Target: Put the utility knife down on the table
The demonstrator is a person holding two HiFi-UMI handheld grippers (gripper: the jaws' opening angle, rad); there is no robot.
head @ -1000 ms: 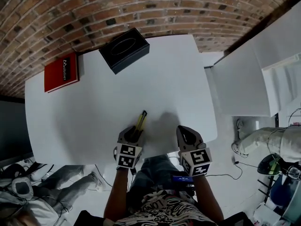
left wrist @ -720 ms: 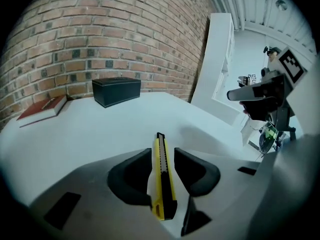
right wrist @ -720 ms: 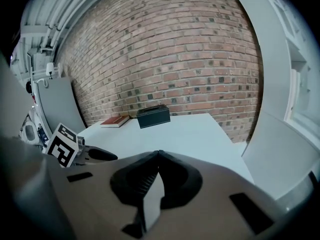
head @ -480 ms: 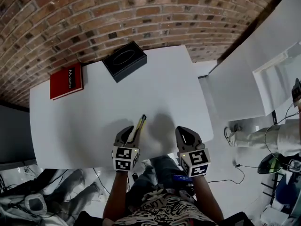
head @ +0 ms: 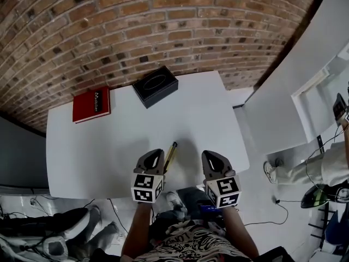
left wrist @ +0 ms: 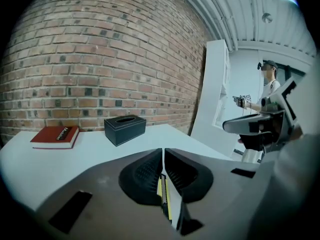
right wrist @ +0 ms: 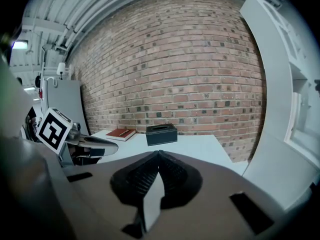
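Observation:
A yellow and black utility knife sticks forward out of my left gripper, over the near edge of the white table. In the left gripper view the jaws are closed on the knife, and my left gripper points across the table toward the brick wall. My right gripper hangs beside it at the same edge. In its own view my right gripper is shut with nothing between the pads.
A red book lies at the table's far left. A black tissue box stands at the far middle, by the brick wall. White cabinets flank the right side, where another person stands.
The head view has tilted up, so the table sits lower in the frame. Both grippers stay at the near edge, and the knife is still in the left one.

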